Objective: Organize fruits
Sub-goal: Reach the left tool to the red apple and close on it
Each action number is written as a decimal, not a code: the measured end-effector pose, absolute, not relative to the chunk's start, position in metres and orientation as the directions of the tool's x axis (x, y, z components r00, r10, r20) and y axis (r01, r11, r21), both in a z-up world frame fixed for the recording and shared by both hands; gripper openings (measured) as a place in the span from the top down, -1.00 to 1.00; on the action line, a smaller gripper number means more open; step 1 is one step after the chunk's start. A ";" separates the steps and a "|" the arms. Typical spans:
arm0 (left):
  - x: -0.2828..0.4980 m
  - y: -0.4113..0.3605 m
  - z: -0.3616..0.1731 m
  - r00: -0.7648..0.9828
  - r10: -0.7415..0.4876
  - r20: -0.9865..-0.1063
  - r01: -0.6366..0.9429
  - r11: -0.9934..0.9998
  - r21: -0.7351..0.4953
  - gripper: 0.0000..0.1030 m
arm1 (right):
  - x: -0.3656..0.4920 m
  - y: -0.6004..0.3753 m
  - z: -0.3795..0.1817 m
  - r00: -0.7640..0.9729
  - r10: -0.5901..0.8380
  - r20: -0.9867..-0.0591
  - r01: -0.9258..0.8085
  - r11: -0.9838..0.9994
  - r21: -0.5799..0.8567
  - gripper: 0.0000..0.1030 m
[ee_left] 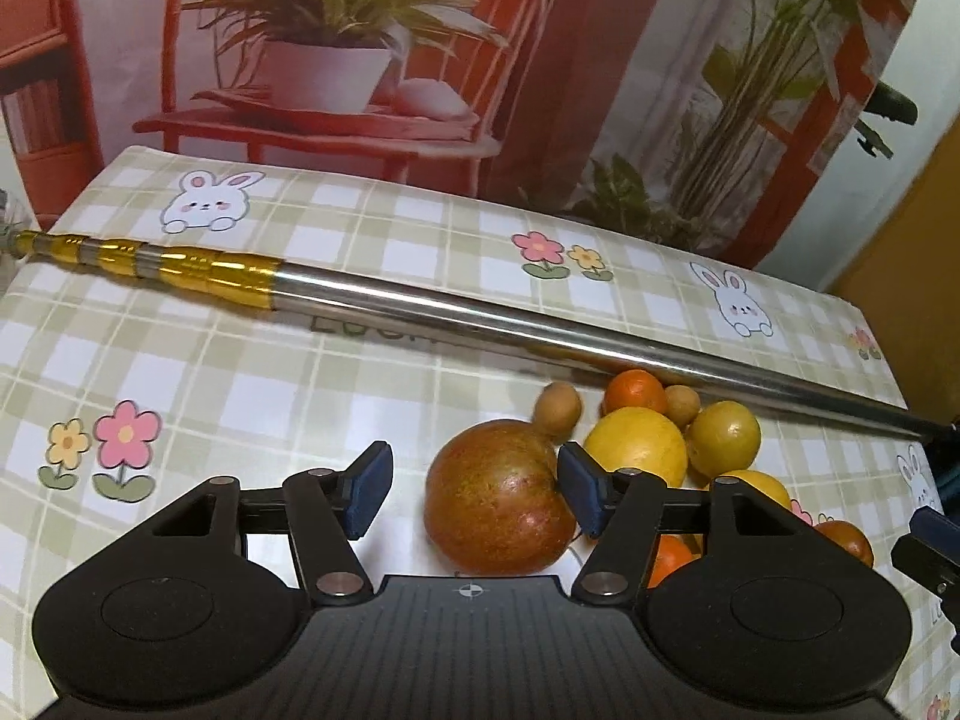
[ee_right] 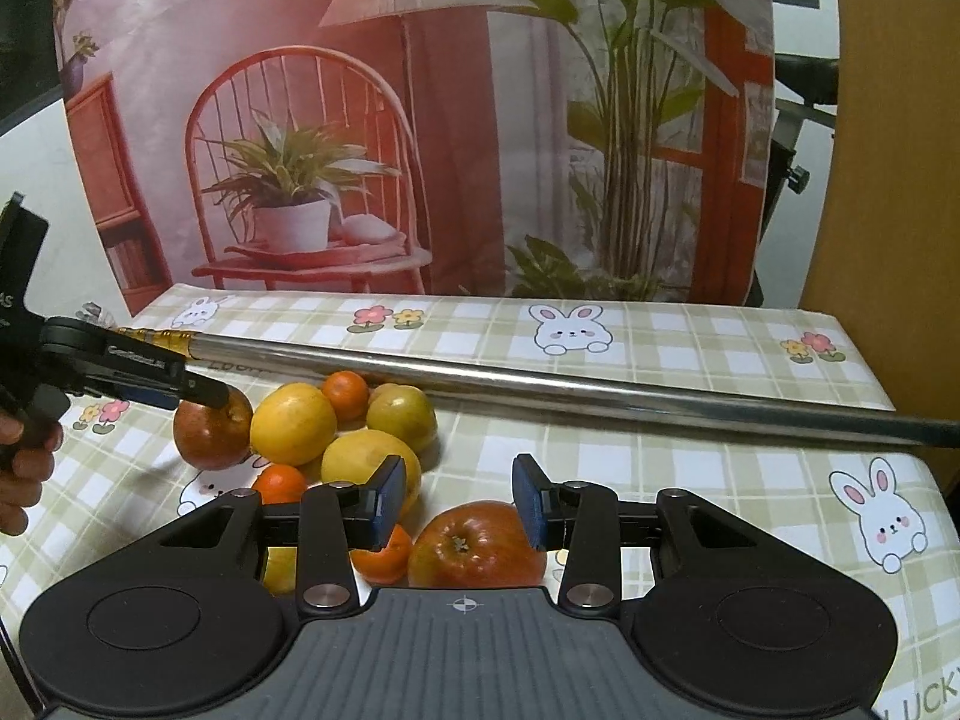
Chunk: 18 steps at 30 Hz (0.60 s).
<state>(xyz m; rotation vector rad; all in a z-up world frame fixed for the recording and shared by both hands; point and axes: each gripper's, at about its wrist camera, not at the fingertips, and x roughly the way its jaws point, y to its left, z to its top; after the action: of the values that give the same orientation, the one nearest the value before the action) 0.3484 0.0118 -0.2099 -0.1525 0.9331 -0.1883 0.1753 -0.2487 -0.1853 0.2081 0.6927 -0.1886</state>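
Holding my left gripper point(ee_left: 471, 489) with jaws apart around the left red apple point(ee_left: 498, 498), pads not yet pressing; it sits dead ahead, at the pile's left end, mid-table point(ee_left: 240, 372). My right gripper point(ee_right: 459, 501), also unclosed, straddles another apple point(ee_right: 477, 546).

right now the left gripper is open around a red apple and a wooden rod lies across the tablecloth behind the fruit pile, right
Not quite: the rod is shiny metal with a gold-wrapped end, not wood, as the left wrist view shows. The rest holds: the left gripper stands open around a red apple, and the rod lies across the tablecloth behind the fruit pile.
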 end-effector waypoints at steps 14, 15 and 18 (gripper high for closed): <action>0.323 0.058 -0.203 0.621 -0.160 -0.767 -0.003 0.979 -0.206 -0.27 | 0.172 -0.245 -0.182 0.759 -0.096 -0.644 0.227 0.966 0.124 0.27; 0.323 0.061 -0.203 0.618 -0.160 -0.770 -0.011 0.977 -0.213 -0.27 | 0.172 -0.244 -0.181 0.760 -0.096 -0.643 0.226 0.966 0.123 0.27; 0.323 0.064 -0.204 0.615 -0.167 -0.771 -0.020 0.974 -0.227 -0.27 | 0.171 -0.243 -0.180 0.761 -0.095 -0.641 0.223 0.967 0.121 0.27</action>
<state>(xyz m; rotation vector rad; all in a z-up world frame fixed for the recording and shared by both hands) 0.3230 0.0640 -0.2039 -0.2218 0.9067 -0.0857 0.1715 -0.2425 -0.1800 0.1956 0.6848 -0.1746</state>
